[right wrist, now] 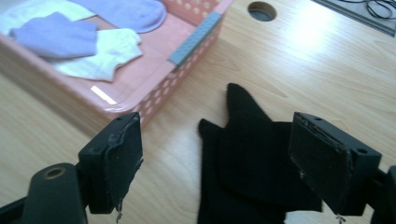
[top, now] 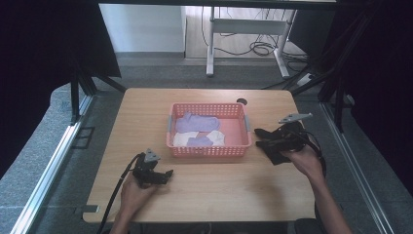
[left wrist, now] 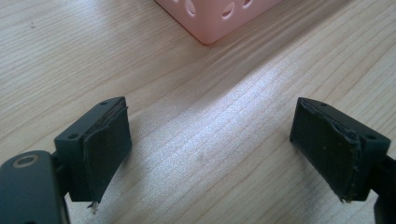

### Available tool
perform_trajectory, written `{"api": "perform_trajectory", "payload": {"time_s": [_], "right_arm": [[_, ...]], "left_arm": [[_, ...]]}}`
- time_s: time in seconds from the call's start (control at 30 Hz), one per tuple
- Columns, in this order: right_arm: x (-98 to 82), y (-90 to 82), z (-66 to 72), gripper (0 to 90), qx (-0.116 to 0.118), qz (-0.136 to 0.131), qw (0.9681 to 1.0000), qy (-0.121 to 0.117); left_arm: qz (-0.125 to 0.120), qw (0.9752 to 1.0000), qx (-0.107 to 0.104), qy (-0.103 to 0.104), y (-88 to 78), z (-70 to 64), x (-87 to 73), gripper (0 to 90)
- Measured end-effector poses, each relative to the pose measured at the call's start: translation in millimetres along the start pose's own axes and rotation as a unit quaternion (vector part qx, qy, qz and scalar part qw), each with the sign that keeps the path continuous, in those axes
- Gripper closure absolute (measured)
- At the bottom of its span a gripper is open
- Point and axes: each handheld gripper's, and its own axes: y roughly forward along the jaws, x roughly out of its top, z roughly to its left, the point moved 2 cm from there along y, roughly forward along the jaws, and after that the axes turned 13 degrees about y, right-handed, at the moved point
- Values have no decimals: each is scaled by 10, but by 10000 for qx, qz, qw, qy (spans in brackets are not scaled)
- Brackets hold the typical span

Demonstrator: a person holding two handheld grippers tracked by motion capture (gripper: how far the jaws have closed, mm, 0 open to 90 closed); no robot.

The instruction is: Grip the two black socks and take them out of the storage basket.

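The right hand-held gripper (right wrist: 219,163) hangs over the black socks (right wrist: 247,163) with its jaws spread wide and nothing pinched between them; the pads stand clear to either side of the fabric. The socks lie flat on the surface (top: 204,190), just beside the right-hand end of the pink basket (top: 209,150) and not touching it, as far as the right gripper view lets me tell.

The work in hand looks like moving socks into the basket, so the next grasp should come straight down over the overlapped middle of the black fabric, where both layers can be caught in one pinch. A bite at a toe tip would probably lift one piece and leave the other behind. The lift should clear the basket's rim and its grey handle (right wrist: 195,38) before swinging across.

The left hand-held gripper (left wrist: 210,149) sits low over bare wood near the basket's front left corner, its jaws also spread and empty. It could steady the basket if the drop nudges it.

By count: two hand-held grippers, one basket, and four pale socks inside it, two lilac (top: 195,122) and two white (top: 216,138). The black fabric seems to be two socks overlapped, though the dark folds make that uncertain. One round cable hole (top: 241,101) sits in the surface behind the basket.
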Motion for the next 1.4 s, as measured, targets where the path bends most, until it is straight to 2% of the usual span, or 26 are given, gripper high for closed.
{"api": "perform_trajectory", "payload": {"time_s": [0.47,0.6,0.93,1.23,1.4], "right_arm": [[-197,116,296,145,397,56,9991,-149],[-284,174,411,143,555,99,9982,-202],[-446,292,612,141,783,190,9963,-289],[-572,421,735,142,800,292,9954,-429],[-660,501,785,142,885,348,9946,-416]], "left_arm": [[4,10000,4,23,-1,3,0,122],[4,10000,3,24,-1,3,0,123],[-10,10000,6,-11,2,-3,1,122],[2,10000,-5,-2,0,-3,0,122],[-7,10000,0,-14,1,-4,1,123]]}}
